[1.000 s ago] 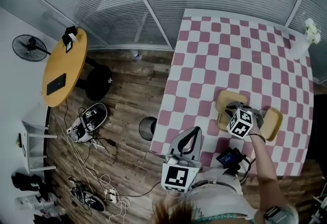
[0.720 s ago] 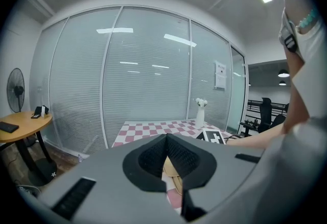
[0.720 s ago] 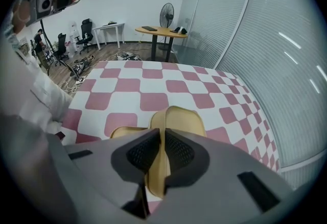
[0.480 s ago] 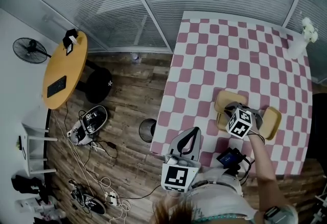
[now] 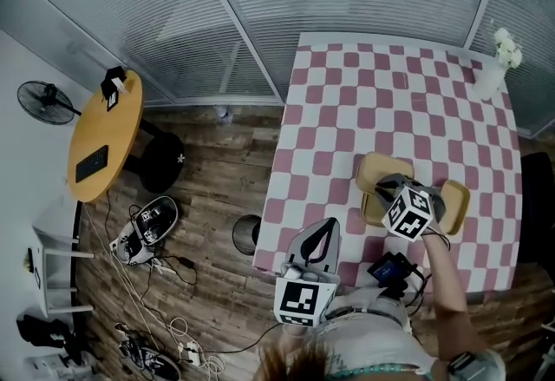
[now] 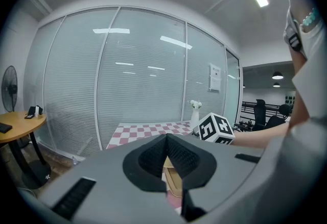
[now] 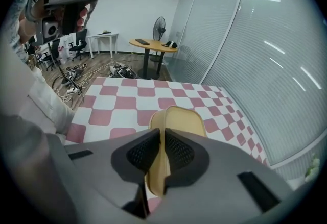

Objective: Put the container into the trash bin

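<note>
right gripper: angled steeply down, fingers clamped on container wall | left gripper: nearly level, fingers closed, empty, container beyond fingertips | table below fingers

The table is covered in pink and white checks, and the container on it is coloured pale tan. To the left, the floor is patterned in brown wood-grain planks, on which a yellow-orange round table and a dark trash bin are seen.
</note>
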Tool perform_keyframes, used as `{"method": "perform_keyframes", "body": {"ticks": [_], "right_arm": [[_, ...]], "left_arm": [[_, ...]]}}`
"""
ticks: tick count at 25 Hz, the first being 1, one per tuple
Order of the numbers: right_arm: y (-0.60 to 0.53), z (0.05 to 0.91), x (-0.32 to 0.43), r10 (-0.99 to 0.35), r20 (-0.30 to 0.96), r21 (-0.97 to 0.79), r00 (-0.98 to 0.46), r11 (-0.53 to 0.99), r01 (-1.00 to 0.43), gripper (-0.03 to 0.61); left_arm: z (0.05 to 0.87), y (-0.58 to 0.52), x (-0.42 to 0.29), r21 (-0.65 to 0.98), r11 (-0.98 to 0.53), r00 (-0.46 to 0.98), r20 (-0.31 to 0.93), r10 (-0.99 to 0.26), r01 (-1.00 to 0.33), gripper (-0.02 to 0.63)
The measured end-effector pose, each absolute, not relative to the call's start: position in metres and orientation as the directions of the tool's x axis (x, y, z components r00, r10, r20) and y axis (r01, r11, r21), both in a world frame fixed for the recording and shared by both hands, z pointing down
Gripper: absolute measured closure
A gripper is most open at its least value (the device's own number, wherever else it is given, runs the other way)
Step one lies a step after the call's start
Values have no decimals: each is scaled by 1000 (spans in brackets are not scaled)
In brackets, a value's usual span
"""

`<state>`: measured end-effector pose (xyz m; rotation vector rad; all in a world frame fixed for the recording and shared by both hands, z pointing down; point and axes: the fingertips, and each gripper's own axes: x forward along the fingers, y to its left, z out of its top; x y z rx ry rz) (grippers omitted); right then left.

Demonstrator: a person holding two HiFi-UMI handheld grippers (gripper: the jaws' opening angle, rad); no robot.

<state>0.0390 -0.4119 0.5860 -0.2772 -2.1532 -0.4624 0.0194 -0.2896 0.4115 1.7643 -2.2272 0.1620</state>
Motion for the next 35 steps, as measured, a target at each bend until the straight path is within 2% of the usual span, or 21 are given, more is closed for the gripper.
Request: {"method": "perform_keyframes", "body": {"ticks": [21, 35], "right_arm": [[-388, 442, 46, -110, 584, 365, -804, 920, 139, 554], [-376, 392, 52, -113, 477, 365, -871, 928, 79, 555]], "left_arm": [[386, -285, 28, 87, 121, -102, 193, -976, -989, 607], [359, -298, 34, 91, 82, -70, 127, -989, -993, 607]]}}
